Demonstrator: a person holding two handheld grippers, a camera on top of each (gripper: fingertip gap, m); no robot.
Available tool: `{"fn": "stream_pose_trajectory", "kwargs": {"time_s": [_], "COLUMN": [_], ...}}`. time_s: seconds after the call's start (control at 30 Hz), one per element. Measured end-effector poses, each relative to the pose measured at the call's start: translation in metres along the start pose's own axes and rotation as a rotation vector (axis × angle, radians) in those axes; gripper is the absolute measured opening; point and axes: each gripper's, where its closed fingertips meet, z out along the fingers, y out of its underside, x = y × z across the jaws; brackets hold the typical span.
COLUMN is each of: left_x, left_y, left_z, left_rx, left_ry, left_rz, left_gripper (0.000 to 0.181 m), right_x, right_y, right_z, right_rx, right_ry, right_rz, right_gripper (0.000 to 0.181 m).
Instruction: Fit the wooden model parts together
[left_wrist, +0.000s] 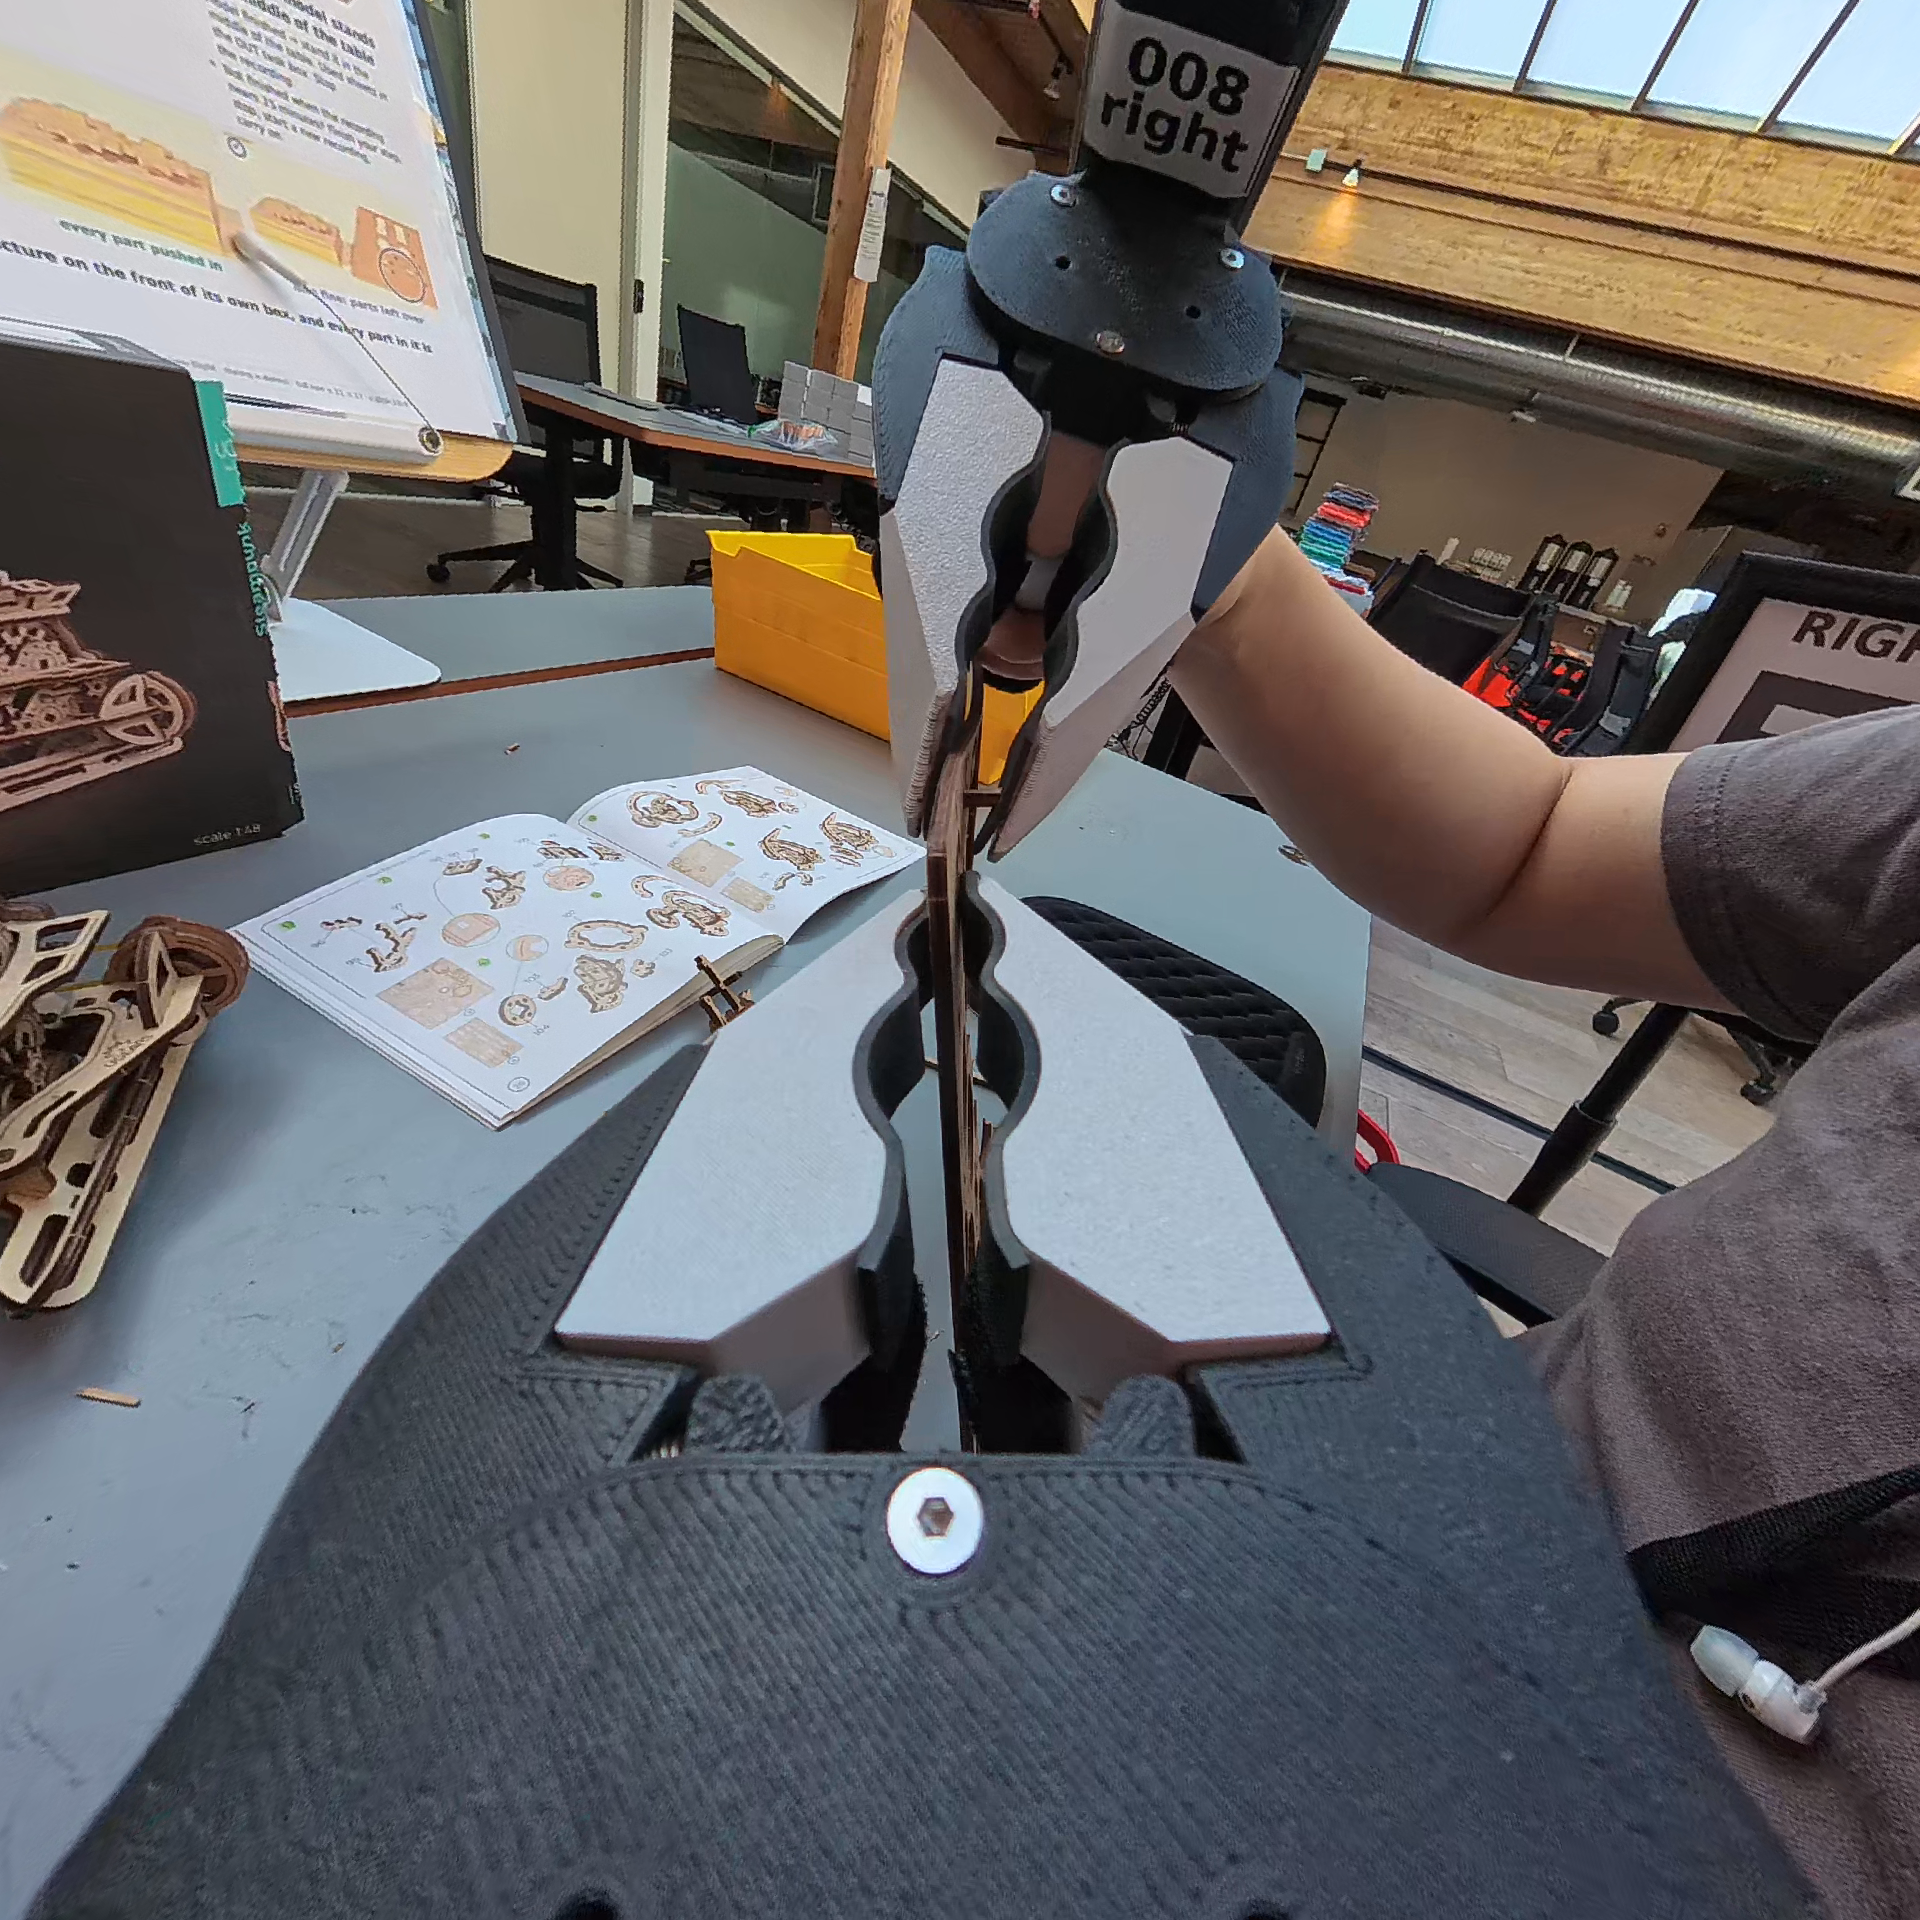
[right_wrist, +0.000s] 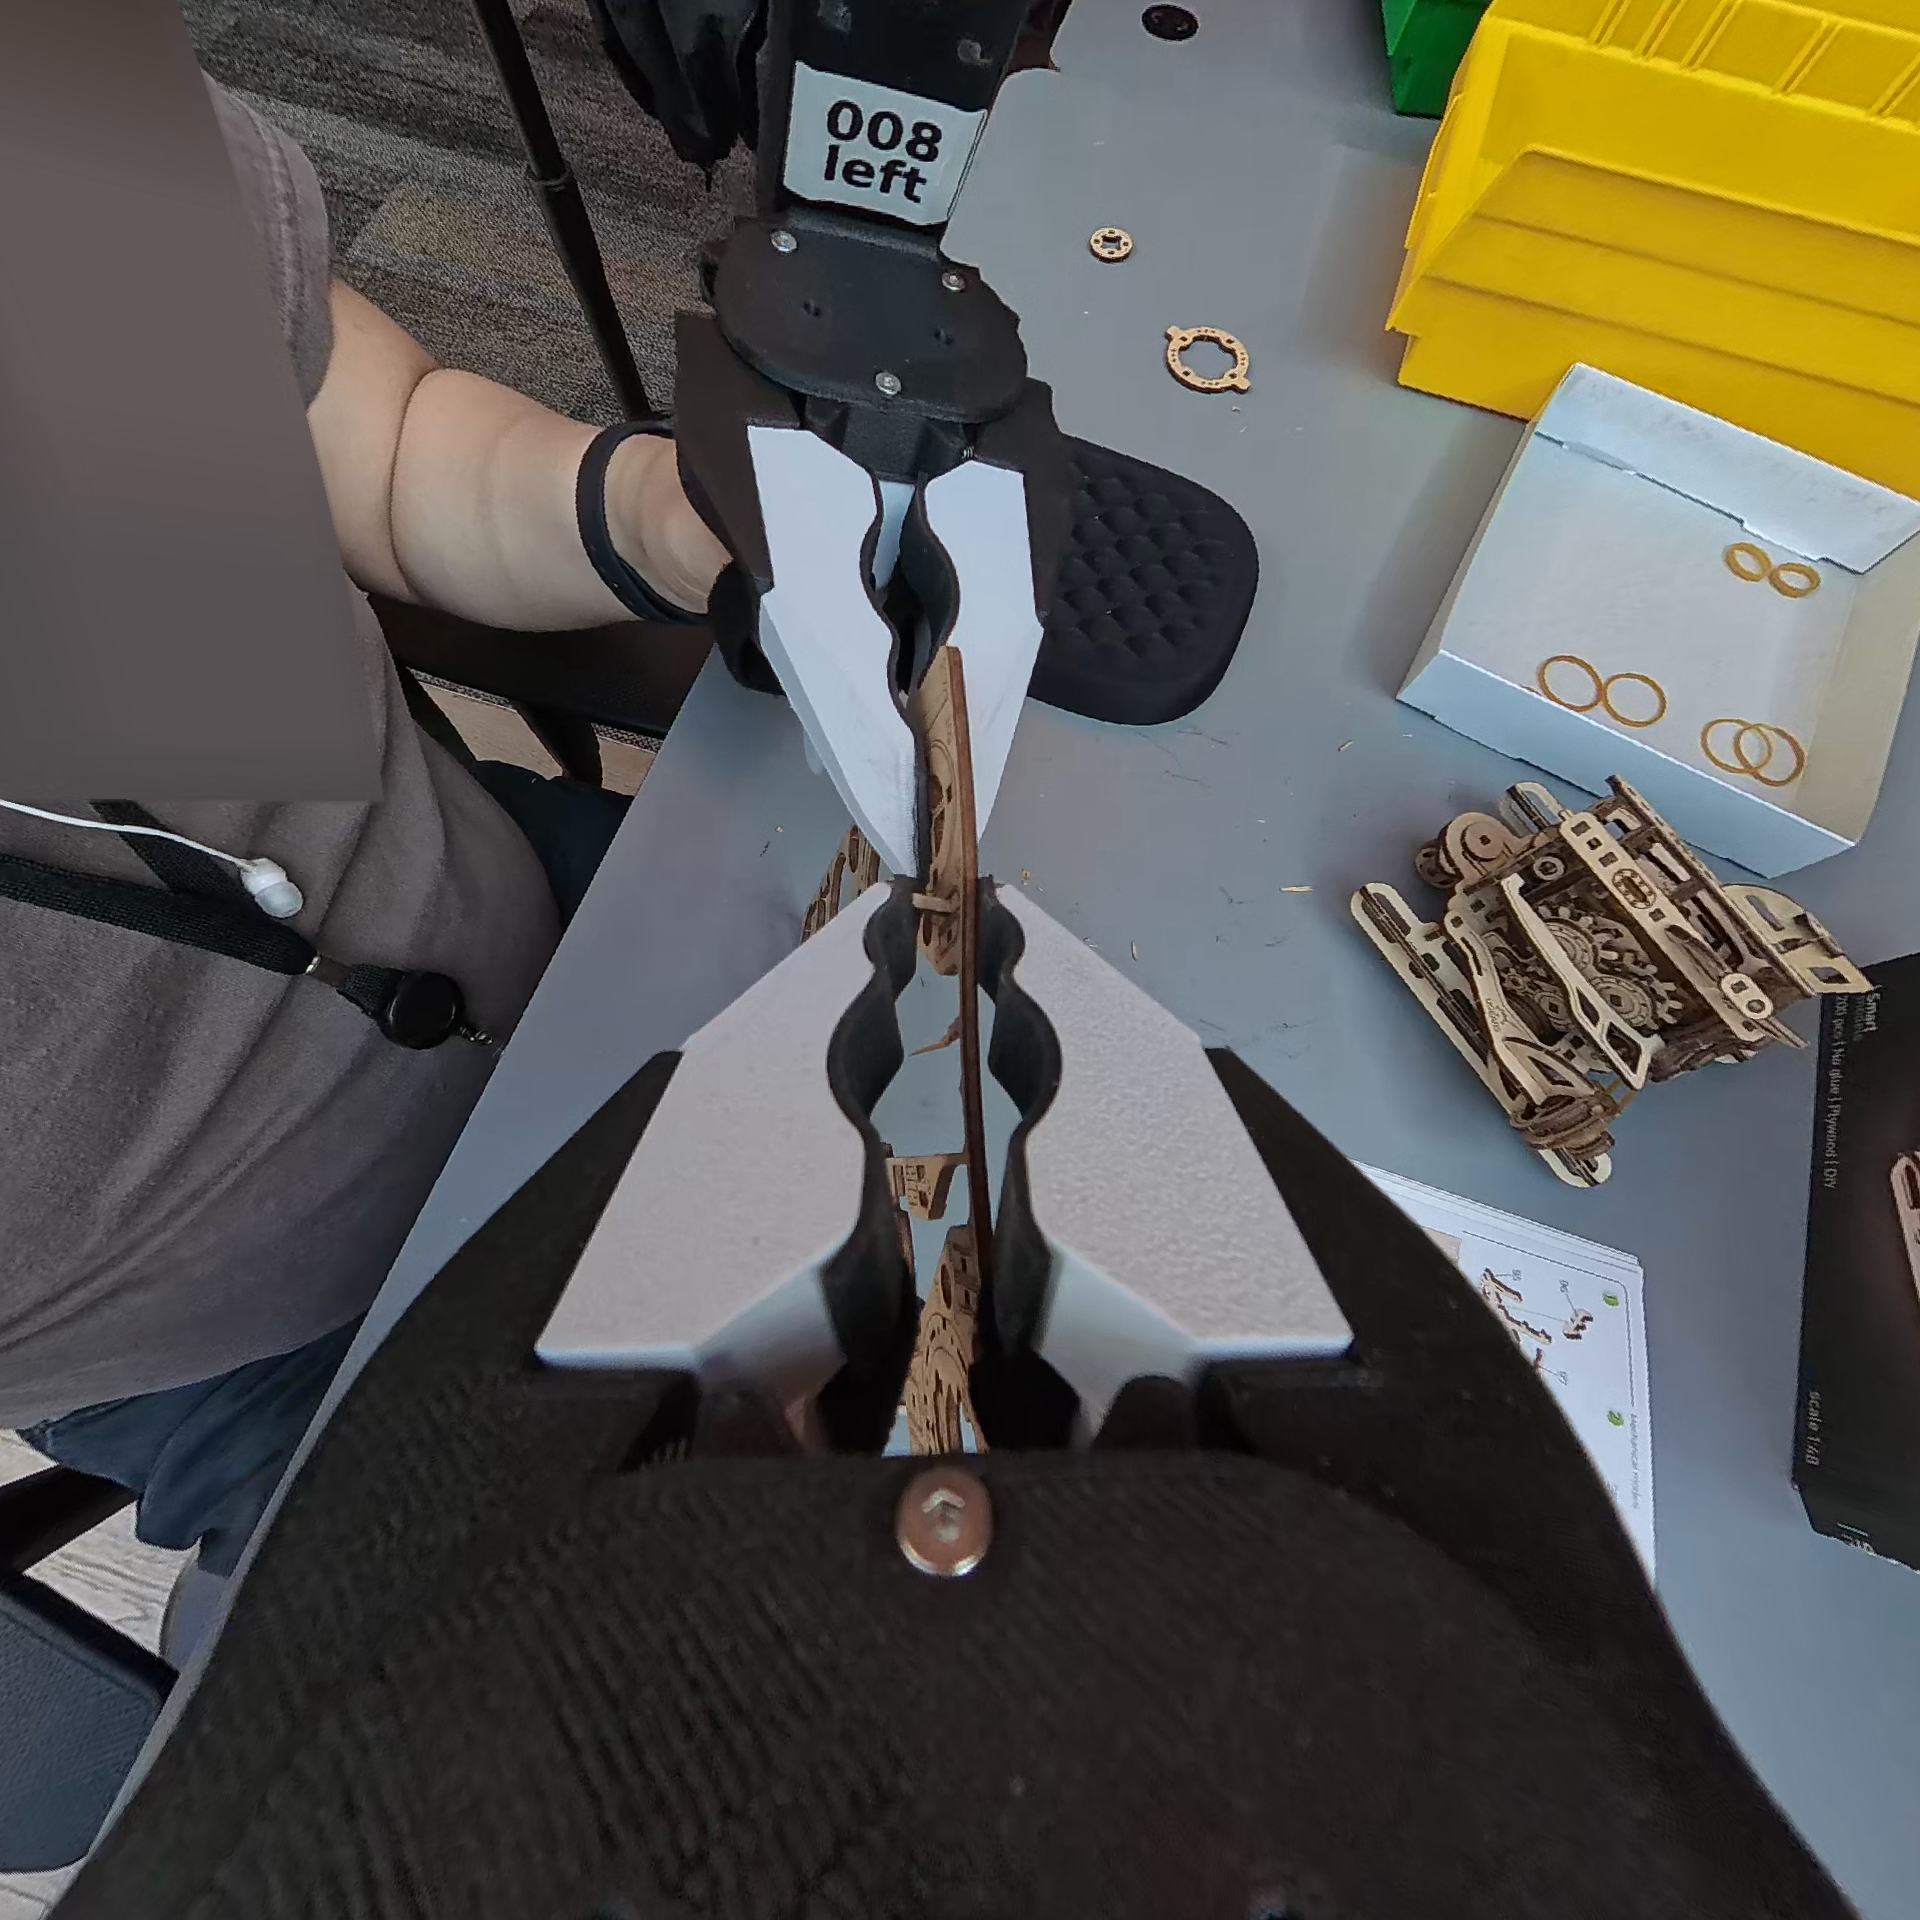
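While seen from the left wrist view, the left gripper (left_wrist: 948, 914) has its grey-faced fingers closed on a thin flat laser-cut plywood panel (left_wrist: 951, 997), held edge-on above the grey counter (left_wrist: 312, 1195); the right gripper (left_wrist: 954, 831) pinches the panel's far end, just right of the open instruction booklet (left_wrist: 540, 925).

From the right wrist view, the right gripper's fingers sit nearly shut on the same panel, tip to tip with the left gripper, left of the half-built wooden model (right_wrist: 1590, 966). Any twist between the grippers could likely snap the panel or its small tab.
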Motion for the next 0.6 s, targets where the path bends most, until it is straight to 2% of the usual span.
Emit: {"fn": "stream_pose_trajectory", "kwargs": {"time_s": [0.2, 0.27, 0.3, 0.43, 0.53, 0.6], "left_x": [-0.003, -0.011, -0.013, -0.023, -0.025, -0.025], "left_y": [-0.003, -0.001, 0.001, 0.003, 0.004, 0.005], "left_z": [-0.001, -0.003, -0.004, -0.009, -0.009, -0.008], "left_rx": [0.033, 0.039, 0.039, 0.052, 0.053, 0.054], "left_ry": [0.009, -0.010, -0.009, -0.053, -0.078, -0.074], "left_rz": [-0.028, -0.066, -0.086, -0.127, -0.129, -0.148], "left_gripper": [0.000, 0.000, 0.000, 0.000, 0.000, 0.000], "right_x": [0.005, 0.010, 0.010, 0.018, 0.008, 0.009], "right_y": [-0.002, -0.007, -0.012, -0.015, -0.021, -0.013], "right_z": [-0.002, -0.009, -0.014, -0.027, -0.023, -0.014], "right_rx": [0.026, 0.064, 0.104, 0.136, 0.165, 0.105], "right_ry": [0.013, 0.087, 0.115, 0.359, 0.521, 0.619], "right_rz": [0.046, -0.001, -0.027, -0.110, -0.258, -0.315], "right_gripper": [0.015, 0.035, 0.034, 0.024, 0.019, 0.018]}}
